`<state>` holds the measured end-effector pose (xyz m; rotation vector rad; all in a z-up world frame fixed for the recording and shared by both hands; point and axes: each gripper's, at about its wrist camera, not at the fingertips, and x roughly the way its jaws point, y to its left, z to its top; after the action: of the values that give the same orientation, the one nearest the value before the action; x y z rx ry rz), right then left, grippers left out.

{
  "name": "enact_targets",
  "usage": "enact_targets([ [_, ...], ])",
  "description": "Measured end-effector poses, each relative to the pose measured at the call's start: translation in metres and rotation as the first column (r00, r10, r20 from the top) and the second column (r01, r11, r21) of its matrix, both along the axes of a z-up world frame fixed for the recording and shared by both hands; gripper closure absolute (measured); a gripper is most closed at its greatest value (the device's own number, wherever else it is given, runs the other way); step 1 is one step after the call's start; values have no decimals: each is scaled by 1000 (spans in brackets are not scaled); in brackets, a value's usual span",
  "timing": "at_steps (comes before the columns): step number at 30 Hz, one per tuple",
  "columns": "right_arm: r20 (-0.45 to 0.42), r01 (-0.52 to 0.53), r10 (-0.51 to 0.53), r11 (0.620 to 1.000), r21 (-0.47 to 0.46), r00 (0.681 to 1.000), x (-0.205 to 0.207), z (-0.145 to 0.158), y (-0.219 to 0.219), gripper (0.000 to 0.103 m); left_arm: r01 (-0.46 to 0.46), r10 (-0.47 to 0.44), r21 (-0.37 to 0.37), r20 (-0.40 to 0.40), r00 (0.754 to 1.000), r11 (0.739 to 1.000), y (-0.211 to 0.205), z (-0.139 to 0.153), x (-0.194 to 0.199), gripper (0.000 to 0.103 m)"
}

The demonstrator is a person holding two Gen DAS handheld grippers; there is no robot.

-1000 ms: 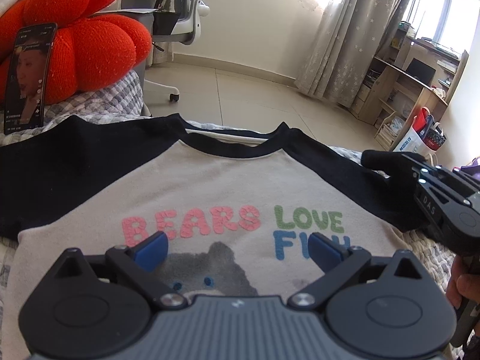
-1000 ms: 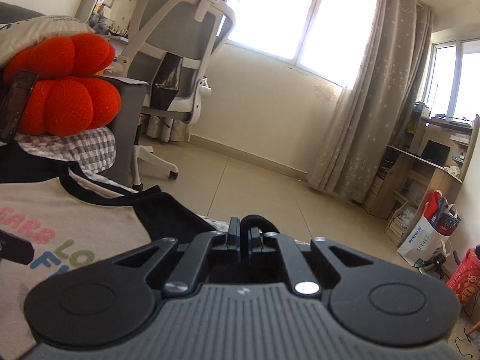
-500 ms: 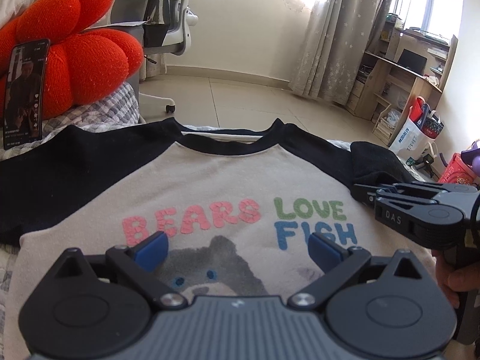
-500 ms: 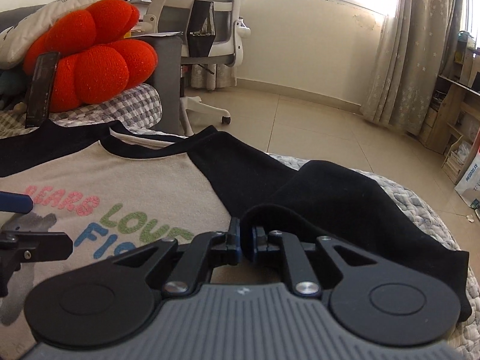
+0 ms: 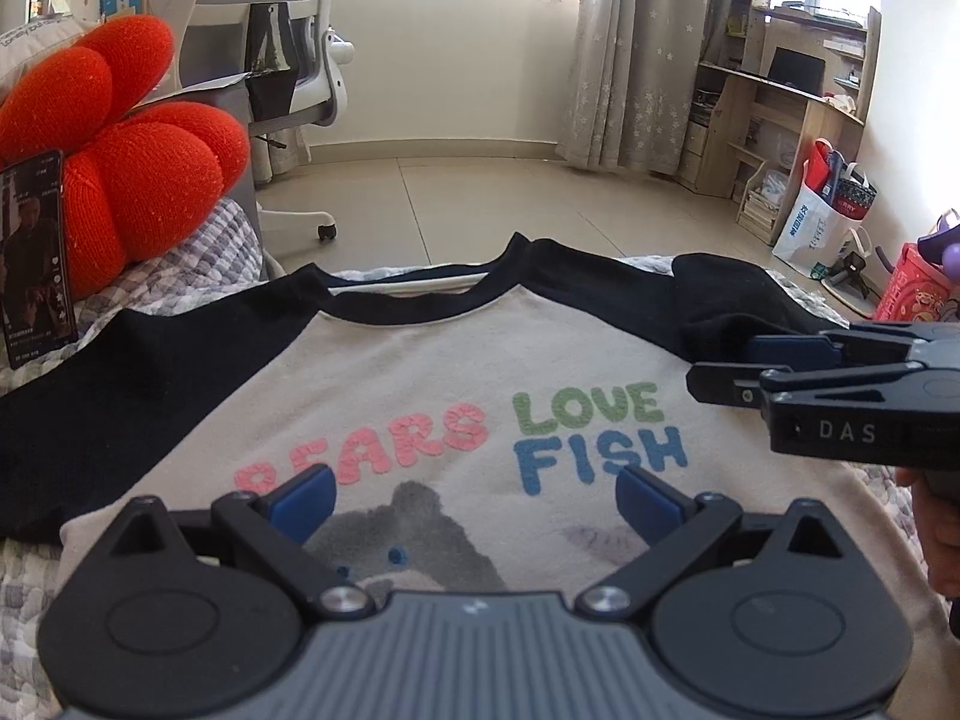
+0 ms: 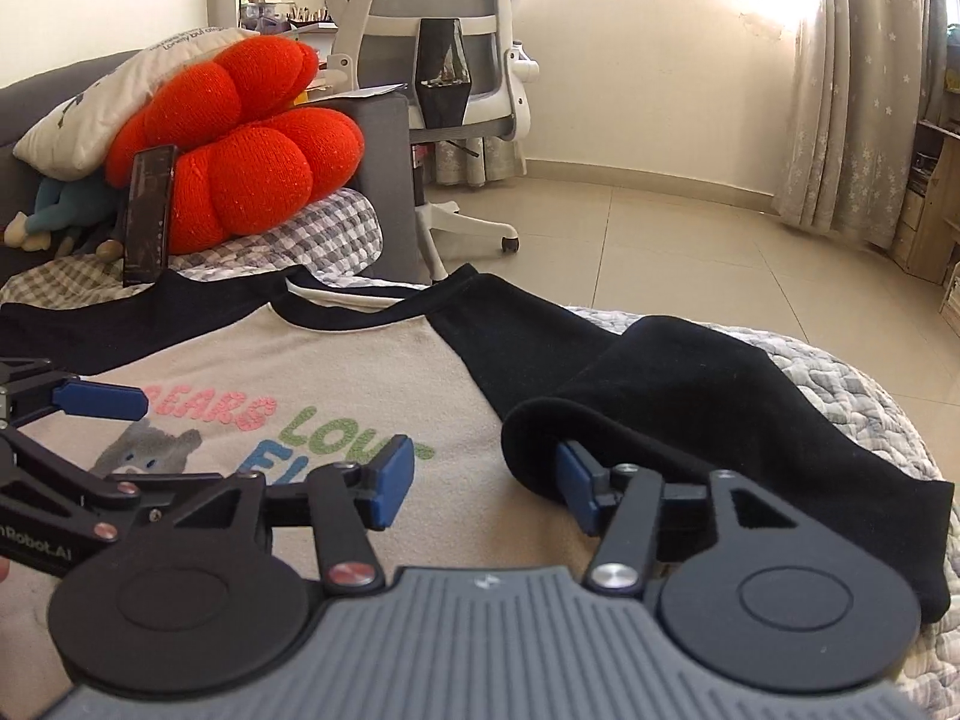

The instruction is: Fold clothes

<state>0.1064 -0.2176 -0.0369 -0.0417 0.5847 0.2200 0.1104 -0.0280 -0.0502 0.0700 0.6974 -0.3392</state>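
Left wrist view: raglan T-shirt lies flat, front up, on a grey checked quilt. Cream body, black sleeves and neckband, print reads "BEARS LOVE FISH" over a grey bear. Left gripper hovers over the bear print, blue pads spread wide, nothing between them, only shirt below. Right gripper comes in from the right edge, seen side-on, tips at the folded-in black right sleeve. Part of a hand shows below it. Orange flower cushion at far left, a phone propped upright against it, screen lit. White office chair behind, curtain and wooden desk at the back right.

Right wrist view: right gripper jaws are opening, already well apart. The sleeve's rolled fold drapes over the right-hand pad; left-hand pad is clear of the cloth, so no pinch. The rest of the sleeve runs off to the right over the quilt. Shirt body fills the lower left. Left gripper enters from the left edge above the print. Cushion, phone and chair beyond, a white pillow lying on top of the cushion.
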Motion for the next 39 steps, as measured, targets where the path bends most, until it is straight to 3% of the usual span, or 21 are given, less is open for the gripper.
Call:
enact_targets([
  [3, 70, 56, -52, 997, -47, 996, -12, 11, -15, 34, 57, -57, 22, 3, 998, 998, -18, 7, 0, 3],
  [6, 113, 178, -169, 981, -82, 979, -13, 14, -36, 32, 114, -114, 40, 5, 993, 993, -38, 14, 2, 3],
  [16, 21, 406, -405, 913, -38, 914, -1, -2, -97, 32, 132, -132, -2, 72, 989, 991, -72, 17, -1, 3],
  [24, -62, 436, -445, 893, -113, 894, 14, -24, -94, 33, 97, -99, 28, 80, 992, 995, -69, 9, -5, 3],
  [27, -69, 439, -446, 893, -96, 892, 13, -24, -97, 33, 92, -94, 29, 84, 992, 995, -65, 9, -5, 3],
  [28, -72, 437, -443, 896, -82, 894, 11, -24, -99, 35, 89, -91, 28, 85, 992, 996, -64, 9, -5, 3],
  [31, -86, 414, -415, 910, -25, 906, 9, -23, -103, 56, 85, -86, 20, 81, 993, 996, -61, 9, -5, 3],
  [33, -77, 401, -402, 916, -22, 912, 8, -22, -100, 73, 82, -83, 17, 79, 993, 997, -59, 9, -5, 3],
  [36, -60, 411, -412, 911, -19, 909, 8, -19, -97, 92, 79, -80, 12, 81, 994, 997, -57, 9, -4, 3],
  [39, -42, 427, -426, 904, 10, 904, 7, -15, -99, 97, 79, -79, 2, 92, 993, 997, -54, 10, -6, 3],
])
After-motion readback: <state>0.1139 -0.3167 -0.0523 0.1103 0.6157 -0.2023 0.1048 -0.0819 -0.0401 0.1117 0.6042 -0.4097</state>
